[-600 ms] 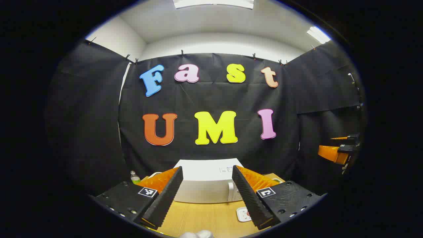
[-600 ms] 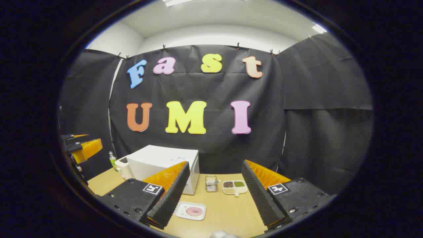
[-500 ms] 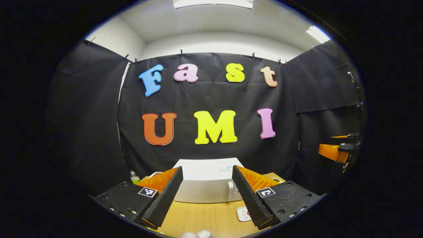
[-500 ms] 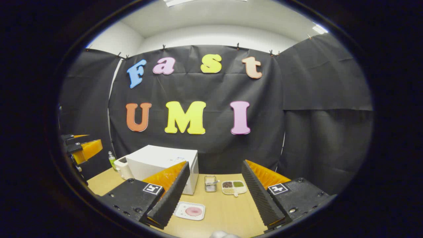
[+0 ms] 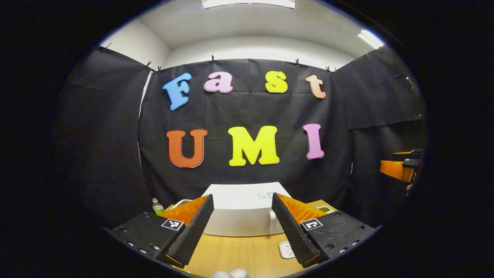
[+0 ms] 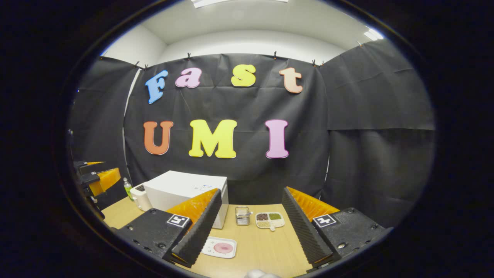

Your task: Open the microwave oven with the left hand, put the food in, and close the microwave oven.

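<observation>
We hold both tongs wide and empty, the left tongs (image 5: 241, 227) straight before the shut microwave (image 5: 241, 210) and nearer it, the right tongs (image 6: 251, 227) off its right side above the food plate (image 6: 220, 247).

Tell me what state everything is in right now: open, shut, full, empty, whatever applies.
Microwave oven: door shut, standing on the table.
Food plate: lying on the table in front of the oven, a pink piece on it.
Divided dish: filled, flat on the table.
Small bottle: upright, beside the oven.
Left gripper: open, holding nothing.
Right gripper: open, holding nothing.
</observation>
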`<state>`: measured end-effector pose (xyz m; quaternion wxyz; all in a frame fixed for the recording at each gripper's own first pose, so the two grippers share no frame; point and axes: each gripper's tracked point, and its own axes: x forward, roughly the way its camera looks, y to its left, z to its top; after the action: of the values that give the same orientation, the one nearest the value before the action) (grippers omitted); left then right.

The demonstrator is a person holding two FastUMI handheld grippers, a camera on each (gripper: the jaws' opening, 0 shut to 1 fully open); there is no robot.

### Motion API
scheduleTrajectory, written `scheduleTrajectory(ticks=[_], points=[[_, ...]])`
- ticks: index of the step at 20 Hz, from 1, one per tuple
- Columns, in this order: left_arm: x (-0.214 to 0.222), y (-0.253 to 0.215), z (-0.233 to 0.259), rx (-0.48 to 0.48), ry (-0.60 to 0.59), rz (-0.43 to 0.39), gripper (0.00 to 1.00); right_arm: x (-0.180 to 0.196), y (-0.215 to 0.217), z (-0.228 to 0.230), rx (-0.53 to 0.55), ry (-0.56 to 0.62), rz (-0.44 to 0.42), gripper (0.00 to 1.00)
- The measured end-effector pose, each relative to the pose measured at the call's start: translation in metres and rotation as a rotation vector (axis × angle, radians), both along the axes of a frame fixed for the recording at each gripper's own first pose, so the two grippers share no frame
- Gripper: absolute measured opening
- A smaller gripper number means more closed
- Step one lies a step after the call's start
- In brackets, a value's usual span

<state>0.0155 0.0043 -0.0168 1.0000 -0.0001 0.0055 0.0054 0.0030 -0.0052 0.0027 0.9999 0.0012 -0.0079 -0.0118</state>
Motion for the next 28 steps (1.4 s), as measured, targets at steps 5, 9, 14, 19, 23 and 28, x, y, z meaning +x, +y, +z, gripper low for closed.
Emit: scheduleTrajectory(ticks=[5, 9, 14, 19, 23, 28], points=[[0.029, -0.007, -0.031, -0.011, 0.006, -0.007, 0.94, -0.003, -0.004, 0.001, -0.007, -0.006, 0.000, 1.00], [0.070, -0.030, -0.083, -0.050, 0.007, -0.025, 0.94, -0.007, -0.018, 0.003, -0.041, 0.004, -0.023, 1.00], [0.125, -0.076, -0.153, -0.059, 0.052, -0.084, 0.93, -0.010, -0.033, -0.005, -0.060, 0.042, -0.055, 1.00], [0.178, -0.104, -0.217, -0.027, 0.150, -0.099, 0.94, -0.011, -0.053, -0.024, -0.047, 0.098, -0.104, 1.00], [0.207, -0.113, -0.255, -0.043, 0.231, -0.083, 0.95, -0.015, -0.074, -0.032, -0.056, 0.124, -0.161, 1.00], [0.233, -0.115, -0.270, -0.031, 0.252, -0.077, 0.86, -0.018, -0.087, -0.046, -0.056, 0.162, -0.195, 1.00]])
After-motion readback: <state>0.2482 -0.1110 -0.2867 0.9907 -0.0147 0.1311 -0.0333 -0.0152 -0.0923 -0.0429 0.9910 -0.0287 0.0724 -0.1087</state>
